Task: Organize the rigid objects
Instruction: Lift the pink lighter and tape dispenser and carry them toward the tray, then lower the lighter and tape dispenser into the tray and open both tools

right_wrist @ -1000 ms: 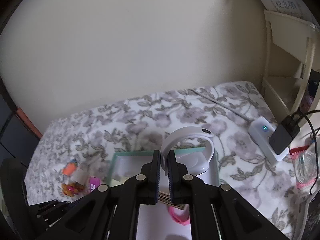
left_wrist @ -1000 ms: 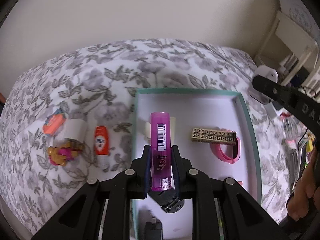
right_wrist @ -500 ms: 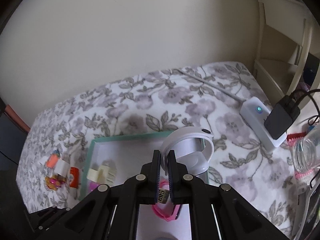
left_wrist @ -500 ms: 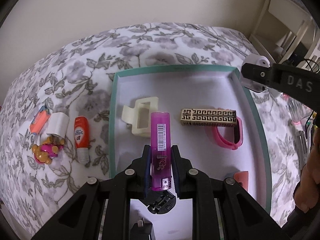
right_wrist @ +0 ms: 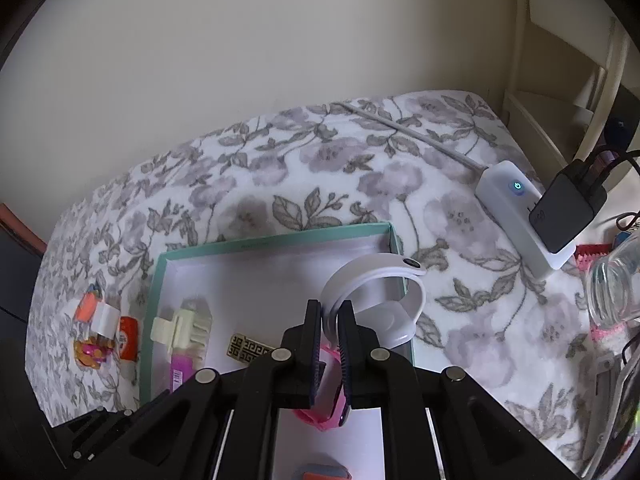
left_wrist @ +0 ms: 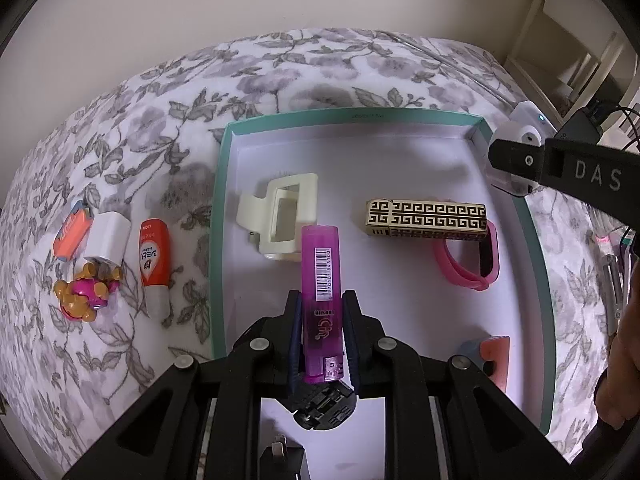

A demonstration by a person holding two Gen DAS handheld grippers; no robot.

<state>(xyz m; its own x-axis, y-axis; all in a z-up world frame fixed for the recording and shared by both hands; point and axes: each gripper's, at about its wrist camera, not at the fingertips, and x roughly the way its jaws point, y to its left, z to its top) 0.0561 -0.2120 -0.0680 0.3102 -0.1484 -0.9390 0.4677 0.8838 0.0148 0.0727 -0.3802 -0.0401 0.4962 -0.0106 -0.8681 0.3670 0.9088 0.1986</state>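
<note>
My left gripper (left_wrist: 321, 300) is shut on a purple lighter (left_wrist: 321, 276) and holds it over the teal-rimmed white tray (left_wrist: 352, 114). In the tray lie a cream hair claw (left_wrist: 280, 212), a gold patterned case (left_wrist: 428, 218), a pink wristband (left_wrist: 468, 268) and an orange-grey piece (left_wrist: 494, 356). My right gripper (right_wrist: 330, 312) is shut on a white wristband (right_wrist: 376, 300) above the tray's far right corner (right_wrist: 390, 232). It also shows in the left wrist view (left_wrist: 516, 156).
Left of the tray on the floral cloth lie an orange tube (left_wrist: 151, 256), a white block (left_wrist: 107, 236), an orange eraser (left_wrist: 71, 232) and a pink-yellow toy (left_wrist: 86, 290). A white power strip with a black charger (right_wrist: 536, 216) and a glass jar (right_wrist: 616, 292) sit to the right.
Both grippers have moved forward and lower over the tray, so the tray and its contents loom larger. Each keeps hold of its object.
</note>
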